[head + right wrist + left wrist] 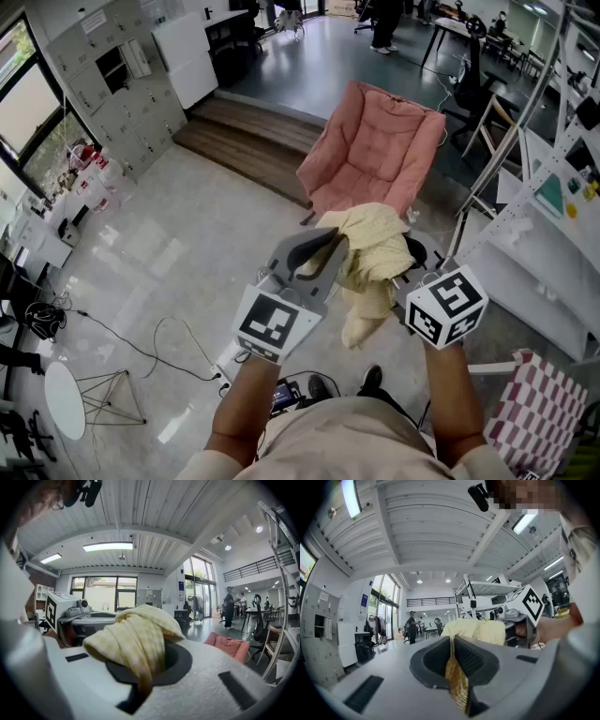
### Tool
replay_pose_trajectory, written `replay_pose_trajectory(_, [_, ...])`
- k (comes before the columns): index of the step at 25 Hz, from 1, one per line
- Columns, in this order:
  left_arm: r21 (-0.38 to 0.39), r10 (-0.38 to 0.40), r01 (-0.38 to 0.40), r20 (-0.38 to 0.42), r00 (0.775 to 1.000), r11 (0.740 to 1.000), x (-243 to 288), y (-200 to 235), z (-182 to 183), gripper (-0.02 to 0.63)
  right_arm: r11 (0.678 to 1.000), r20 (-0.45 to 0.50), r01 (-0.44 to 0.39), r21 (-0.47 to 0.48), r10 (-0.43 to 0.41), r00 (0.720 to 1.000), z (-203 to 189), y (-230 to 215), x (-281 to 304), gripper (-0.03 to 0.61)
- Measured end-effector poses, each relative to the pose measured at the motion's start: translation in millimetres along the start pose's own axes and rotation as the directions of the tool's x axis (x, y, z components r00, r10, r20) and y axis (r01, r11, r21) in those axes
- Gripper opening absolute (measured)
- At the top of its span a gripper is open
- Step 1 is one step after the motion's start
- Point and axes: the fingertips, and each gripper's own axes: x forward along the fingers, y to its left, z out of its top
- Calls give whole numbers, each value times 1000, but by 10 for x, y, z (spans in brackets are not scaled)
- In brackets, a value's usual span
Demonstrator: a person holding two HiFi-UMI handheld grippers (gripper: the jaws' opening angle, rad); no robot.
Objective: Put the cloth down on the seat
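Observation:
A pale yellow checked cloth hangs bunched between my two grippers, above the floor just in front of a pink padded chair. My left gripper is shut on a fold of it; in the left gripper view the cloth is pinched thin between the grey jaws of that gripper. My right gripper is shut on the other side, its jaws mostly hidden by fabric. In the right gripper view the cloth piles over the right gripper, and the chair shows low to the right.
A white shelving rack stands close on the right, with a pink-and-white checked cushion below it. Cables and a small round white table are on the floor to the left. A wooden step runs behind the chair.

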Motion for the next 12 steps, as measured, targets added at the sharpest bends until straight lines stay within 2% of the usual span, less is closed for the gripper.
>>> replay_pose_trajectory(12, [2, -9, 9, -8, 1000, 1000, -111, 260, 2, 29, 1000, 1, 13, -1, -13, 1000, 46, 98, 256, -2])
